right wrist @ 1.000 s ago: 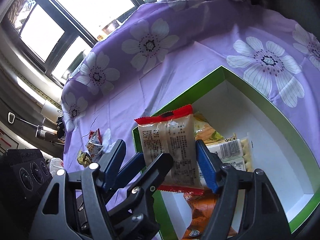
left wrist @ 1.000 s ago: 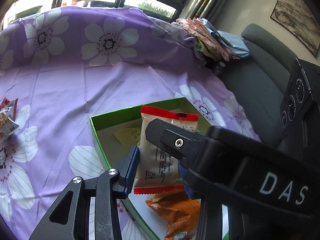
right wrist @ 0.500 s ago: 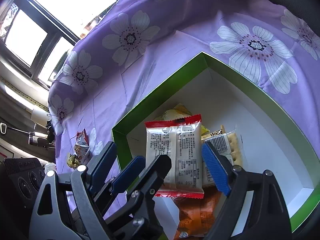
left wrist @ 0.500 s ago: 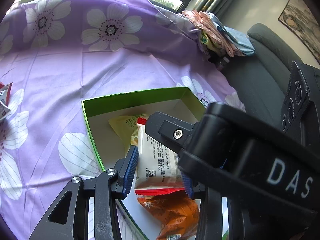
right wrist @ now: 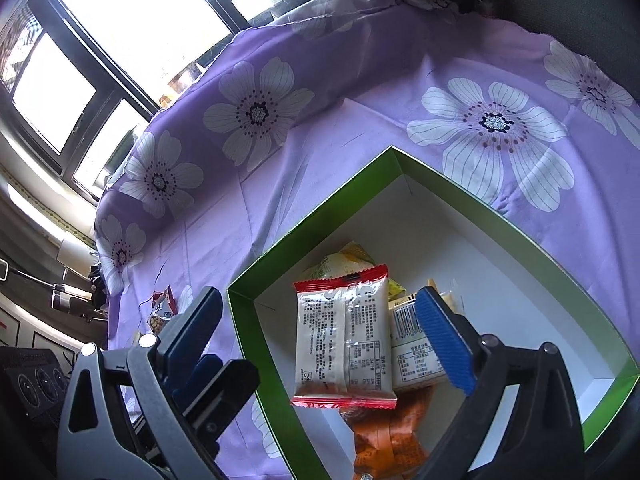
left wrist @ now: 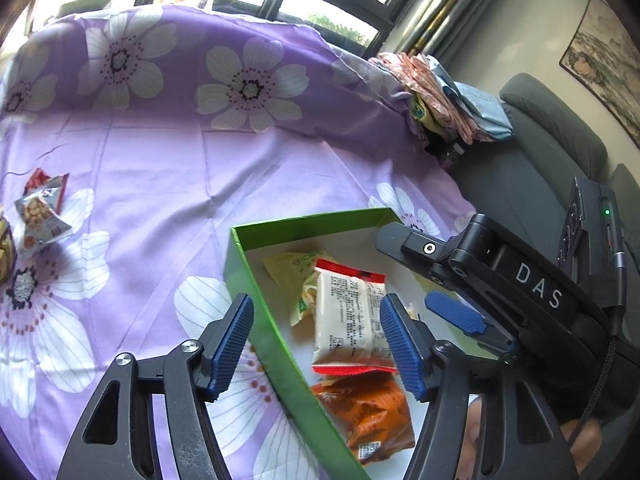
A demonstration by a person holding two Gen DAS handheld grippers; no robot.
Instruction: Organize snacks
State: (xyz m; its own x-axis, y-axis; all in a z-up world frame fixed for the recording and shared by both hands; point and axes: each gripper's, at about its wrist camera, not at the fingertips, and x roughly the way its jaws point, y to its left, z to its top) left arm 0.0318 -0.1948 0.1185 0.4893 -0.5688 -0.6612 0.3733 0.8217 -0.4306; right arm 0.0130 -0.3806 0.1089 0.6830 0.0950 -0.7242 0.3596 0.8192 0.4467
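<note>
From the left wrist, our left gripper (left wrist: 320, 342) has its jaws opening around a white, red-edged snack packet (left wrist: 350, 318), pads clear of it; the packet lies inside the green box (left wrist: 260, 304).

From the right wrist, our right gripper (right wrist: 320, 328) is opening too, holding nothing, above the same packet (right wrist: 344, 336) in the box (right wrist: 288, 236) on the purple floral cloth (right wrist: 320, 120).

Glossy plastic snack packet (left wrist: 352, 320); matt green cardboard box (left wrist: 256, 292); smooth purple floral cloth (left wrist: 160, 184); ribbed blue pads (left wrist: 400, 348).
</note>
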